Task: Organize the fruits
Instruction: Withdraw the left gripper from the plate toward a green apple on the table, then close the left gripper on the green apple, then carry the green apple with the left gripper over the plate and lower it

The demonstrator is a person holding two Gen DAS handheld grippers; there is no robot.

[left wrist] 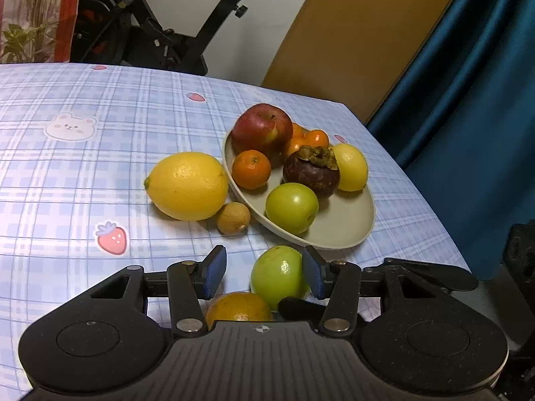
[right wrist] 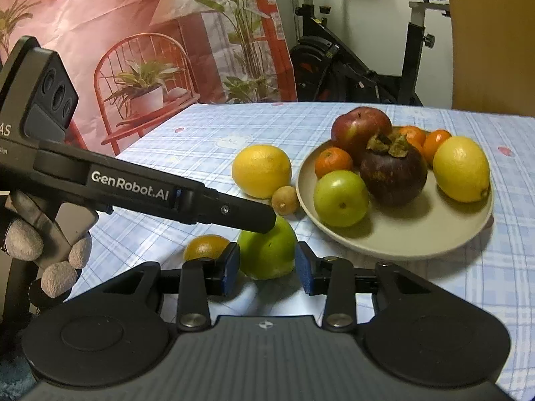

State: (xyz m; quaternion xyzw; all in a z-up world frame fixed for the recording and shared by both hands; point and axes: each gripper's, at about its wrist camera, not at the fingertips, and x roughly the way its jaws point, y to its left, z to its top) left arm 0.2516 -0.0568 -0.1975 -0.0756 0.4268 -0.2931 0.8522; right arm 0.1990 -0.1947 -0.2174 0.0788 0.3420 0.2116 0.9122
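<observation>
On the bench (left wrist: 83, 180), just short of the plate (left wrist: 344, 230), a green fruit (left wrist: 279, 275) lies between both sets of jaws. The left gripper (left wrist: 264, 272) stands partly open, one pad against the fruit, the other clear. The right gripper (right wrist: 267, 264) brackets it closely; whether it is gripping, I cannot tell.

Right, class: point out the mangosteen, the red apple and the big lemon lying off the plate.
mangosteen (right wrist: 394, 177), right wrist view, on its dark purple skin below the calyx.
red apple (left wrist: 260, 127), left wrist view, on its front face.
big lemon (left wrist: 187, 185), left wrist view, on the middle of its rind.
</observation>
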